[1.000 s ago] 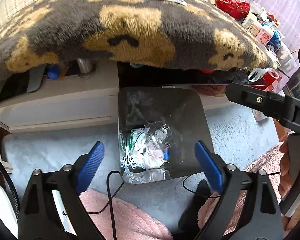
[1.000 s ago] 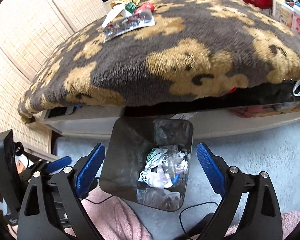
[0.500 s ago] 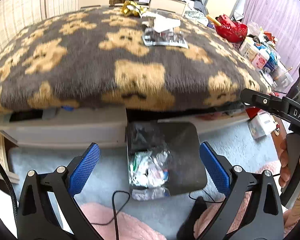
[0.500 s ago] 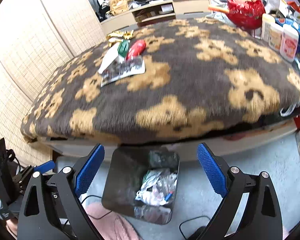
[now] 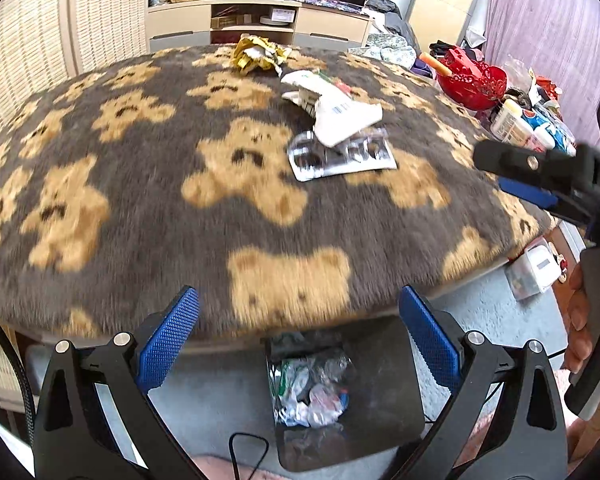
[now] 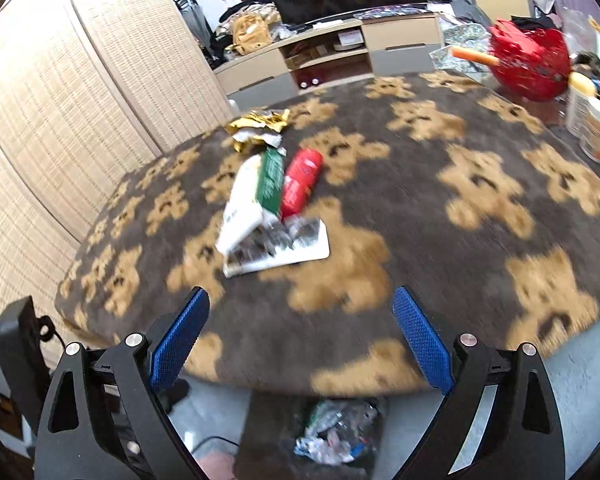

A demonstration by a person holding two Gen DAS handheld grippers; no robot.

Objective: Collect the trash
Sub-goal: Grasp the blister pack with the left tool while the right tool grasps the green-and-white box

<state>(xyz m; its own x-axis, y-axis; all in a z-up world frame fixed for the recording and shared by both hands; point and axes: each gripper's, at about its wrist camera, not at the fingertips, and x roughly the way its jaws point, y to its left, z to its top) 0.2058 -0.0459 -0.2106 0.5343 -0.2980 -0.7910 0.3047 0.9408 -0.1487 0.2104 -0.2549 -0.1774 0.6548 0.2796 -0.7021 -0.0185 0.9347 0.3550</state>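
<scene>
A dark bin (image 5: 384,408) with crumpled wrappers (image 5: 312,392) stands on the floor below the table edge; it also shows in the right wrist view (image 6: 276,428). On the bear-print blanket (image 5: 140,184) lie a clear blister pack (image 5: 340,156), a white packet (image 5: 340,114) and gold foil (image 5: 256,54). The right wrist view shows the blister pack (image 6: 280,248), white-green packet (image 6: 252,196), red wrapper (image 6: 302,182) and gold foil (image 6: 260,130). My left gripper (image 5: 298,340) and right gripper (image 6: 300,340) are open and empty, above the table's near edge.
A red basket (image 5: 474,80) and bottles (image 5: 520,124) sit at the table's right side. A TV cabinet (image 6: 332,56) stands behind, woven screens (image 6: 60,100) at left. My right gripper shows in the left wrist view (image 5: 540,184). A white box (image 5: 534,268) lies on the floor.
Both grippers have risen from over the bin to above the table edge. The trash on the blanket has come into fuller view; the bin now sits low in both views.
</scene>
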